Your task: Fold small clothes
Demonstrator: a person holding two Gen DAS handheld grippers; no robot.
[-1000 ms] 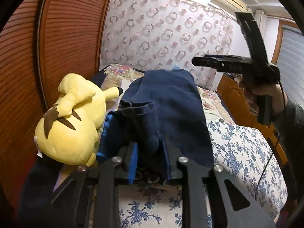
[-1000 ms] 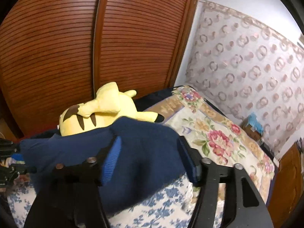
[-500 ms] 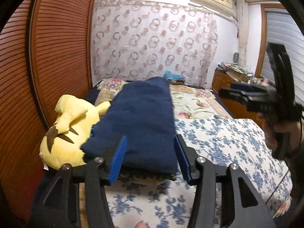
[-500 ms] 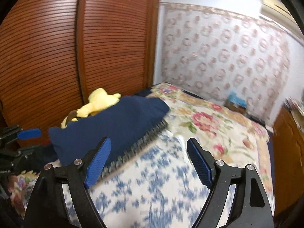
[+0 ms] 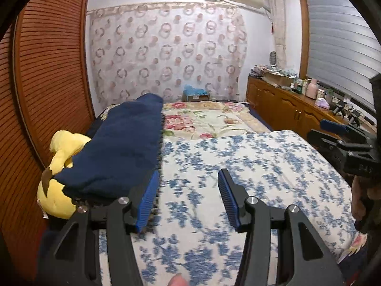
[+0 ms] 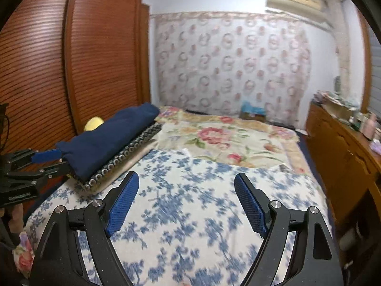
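A: What does the folded navy garment (image 5: 119,147) look like?

B: It is a dark navy blue piece of soft cloth, folded into a long, thick, flat-topped bundle with rounded ends and no loose parts hanging out.

A: Where does it lie relative to the yellow plush toy (image 5: 62,166)?

B: It lies just beside the toy and partly over it, so in the right wrist view only a small yellow patch shows behind the bundle (image 6: 107,138).

A: What is under it?

B: It rests on a beaded mat (image 6: 123,157), whose edge shows along the side away from the toy. Neither gripper touches it.
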